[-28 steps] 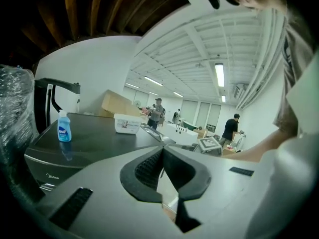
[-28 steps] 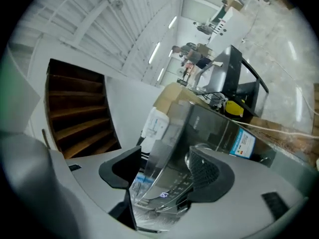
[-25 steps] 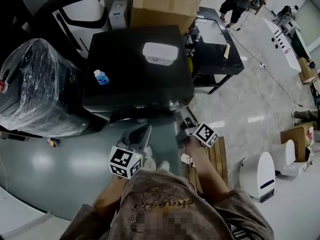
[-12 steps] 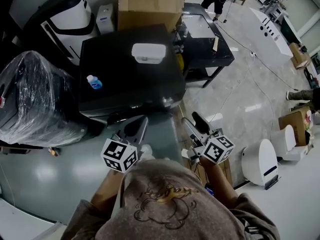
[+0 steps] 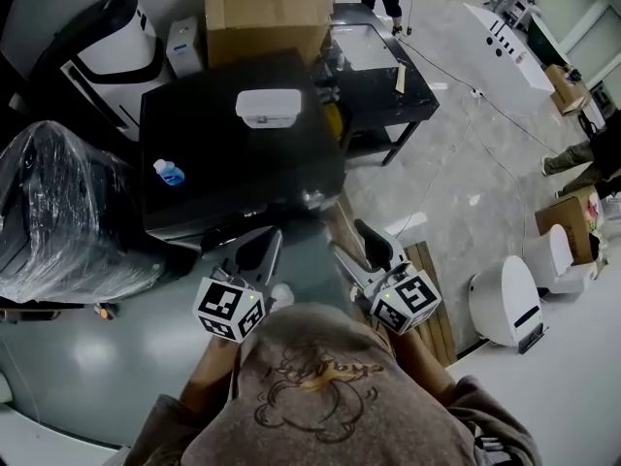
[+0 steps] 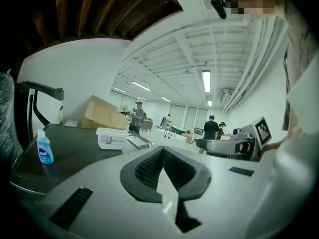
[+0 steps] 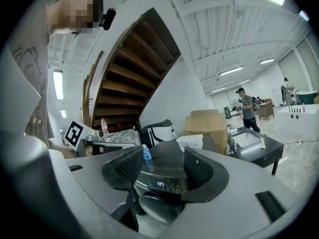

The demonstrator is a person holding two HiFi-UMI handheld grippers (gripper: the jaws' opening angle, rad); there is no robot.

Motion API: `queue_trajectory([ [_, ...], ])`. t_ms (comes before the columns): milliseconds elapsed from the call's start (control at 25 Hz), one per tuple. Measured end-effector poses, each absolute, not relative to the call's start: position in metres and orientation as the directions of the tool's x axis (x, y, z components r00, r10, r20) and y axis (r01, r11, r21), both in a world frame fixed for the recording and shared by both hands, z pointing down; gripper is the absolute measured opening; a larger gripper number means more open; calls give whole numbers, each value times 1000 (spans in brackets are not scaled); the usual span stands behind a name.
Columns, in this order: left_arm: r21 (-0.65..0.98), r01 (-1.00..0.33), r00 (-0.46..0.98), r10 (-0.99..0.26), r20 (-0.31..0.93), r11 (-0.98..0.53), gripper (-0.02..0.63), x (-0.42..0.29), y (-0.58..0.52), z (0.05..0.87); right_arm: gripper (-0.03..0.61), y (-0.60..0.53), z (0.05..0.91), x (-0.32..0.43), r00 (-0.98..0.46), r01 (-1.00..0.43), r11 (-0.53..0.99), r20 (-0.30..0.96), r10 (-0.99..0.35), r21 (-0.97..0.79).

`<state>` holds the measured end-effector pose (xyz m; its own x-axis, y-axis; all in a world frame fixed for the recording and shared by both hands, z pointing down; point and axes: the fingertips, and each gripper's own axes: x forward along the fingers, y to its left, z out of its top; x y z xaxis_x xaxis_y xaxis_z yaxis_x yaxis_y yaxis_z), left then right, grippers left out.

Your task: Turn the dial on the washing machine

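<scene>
The black washing machine [image 5: 233,153] stands in front of me, its top dark and flat. A shiny knob, probably the dial [image 5: 312,199], glints at its front right corner. Between the right gripper's jaws I see the lit control panel [image 7: 160,184] above a silvery rounded part [image 7: 158,208]. My right gripper [image 5: 354,246] [image 7: 162,166] hovers a little short of that corner. Its jaws stand wide and are closing slightly, and nothing is pressed between them. My left gripper [image 5: 270,236] [image 6: 162,151] is held low in front of the machine, its pads meeting at the tips and empty.
A blue bottle [image 5: 168,172] and a white box [image 5: 268,106] sit on the machine's top. A plastic-wrapped bulk [image 5: 68,212] stands left, a cardboard box [image 5: 267,13] behind, a black table [image 5: 383,61] back right. A wooden pallet [image 5: 437,289] and a white unit [image 5: 505,299] lie right.
My right gripper has drawn back a little from the machine's front right corner. The head view has shifted, so the machine sits further left. The left gripper has hardly moved.
</scene>
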<state>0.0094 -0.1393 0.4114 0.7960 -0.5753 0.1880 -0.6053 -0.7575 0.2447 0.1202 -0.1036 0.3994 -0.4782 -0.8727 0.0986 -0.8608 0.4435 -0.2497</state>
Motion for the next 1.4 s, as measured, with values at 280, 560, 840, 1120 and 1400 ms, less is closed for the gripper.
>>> queue_trajectory([
  [280,251,-599,801,-575,168,-760,0,11,-138,414,0,-100,395,124,-440,-890,429,40,-897,-157],
  [560,263,-586,809,-569,146,-766,0,17,-136,437,0,-99,440,125,-407,-909,388,125,-905,-153],
  [840,237,-583,812,-565,146,-777,0,23,-136,457,0,-102,464,126,-395,-915,370,173,-902,-162],
  [1120,243,-597,802,-575,160,-765,0,19,-134,457,0,-102,466,125,-399,-914,372,180,-899,-164],
  [1400,247,-610,792,-588,162,-753,0,14,-132,459,0,-101,470,129,-382,-918,350,176,-907,-186],
])
